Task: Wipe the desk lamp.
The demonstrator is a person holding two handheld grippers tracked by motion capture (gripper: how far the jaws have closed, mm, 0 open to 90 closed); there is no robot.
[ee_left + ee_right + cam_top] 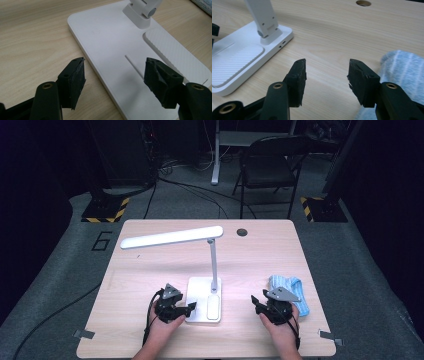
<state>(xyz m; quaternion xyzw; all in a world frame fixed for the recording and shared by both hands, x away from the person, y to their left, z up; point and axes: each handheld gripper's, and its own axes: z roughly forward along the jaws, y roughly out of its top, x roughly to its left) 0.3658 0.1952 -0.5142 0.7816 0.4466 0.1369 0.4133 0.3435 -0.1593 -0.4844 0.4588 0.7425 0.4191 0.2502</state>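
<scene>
- Where the white desk lamp (204, 298) stood, its flat base rested on the wooden surface (150, 265) near the front edge, slightly left of centre, with the upright arm rising from the base and the long lamp head (171, 237) extending left above the surface.
- Left gripper (191, 309) was held at the front left corner of the lamp base; in the left gripper view its fingers (75, 80) were spread apart, one over bare surface beside the base edge and the other over the base, clasping nothing.
- Lamp base (112, 50) in that view showed a ribbed pad (175, 57) at its right side and the arm hinge at the top.
- Right gripper (256, 303) was held to the right of the lamp, well apart from the base; its fingers (298, 77) were released, with bare surface between them.
- Blue-and-white striped cloth (289, 292) lay on the surface just beside the right gripper, on its outer side; it appeared at the right finger in the right gripper view (404, 65).
- Round hole (242, 232) was noted in the surface near the far edge.
</scene>
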